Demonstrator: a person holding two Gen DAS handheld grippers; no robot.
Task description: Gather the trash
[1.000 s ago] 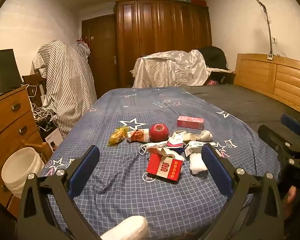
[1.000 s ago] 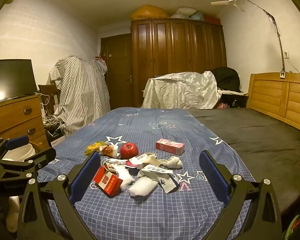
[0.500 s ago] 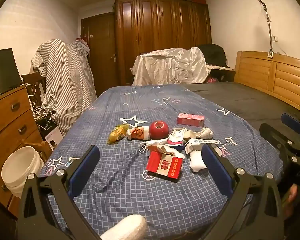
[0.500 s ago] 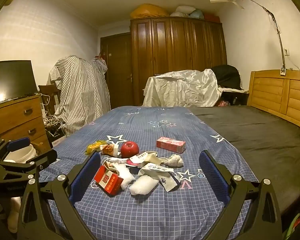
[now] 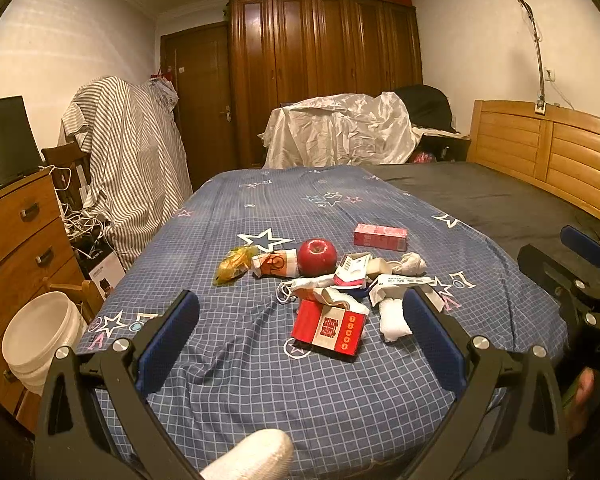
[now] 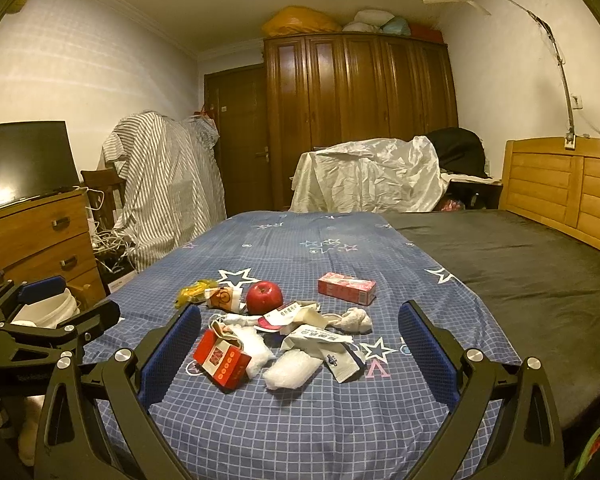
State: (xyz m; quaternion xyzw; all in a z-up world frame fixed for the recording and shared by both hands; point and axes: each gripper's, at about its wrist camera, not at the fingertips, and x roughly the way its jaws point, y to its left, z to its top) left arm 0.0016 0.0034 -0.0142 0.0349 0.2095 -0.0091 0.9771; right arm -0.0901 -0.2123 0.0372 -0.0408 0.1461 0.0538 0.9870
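Nearest the cameras, the left gripper (image 5: 300, 336) and the right gripper (image 6: 298, 344) both stand spread wide with nothing between their blue pads, held above the near end of the bed (image 6: 300, 432), which wears a blue checked cover with stars. Just beyond them lies the trash, bunched in a loose heap on that cover. A red box (image 5: 329, 330) lies closest, with a white plastic wad (image 6: 292, 370) beside it and a printed paper packet (image 6: 328, 342) overlapping crumpled wrappers. Behind these sit a red apple (image 5: 317, 257), an orange-printed wrapper (image 5: 275, 264) touching it on the left, and a yellow wrapper (image 5: 233, 266) further left. A crumpled tissue (image 6: 354, 320) lies to the right of the heap, and a pink carton (image 5: 380, 236) lies apart behind it. A white bucket (image 5: 40, 340) stands on the floor left of the bed, beside a wooden dresser (image 5: 16, 240). A dark wardrobe (image 6: 360, 120) fills the far wall.
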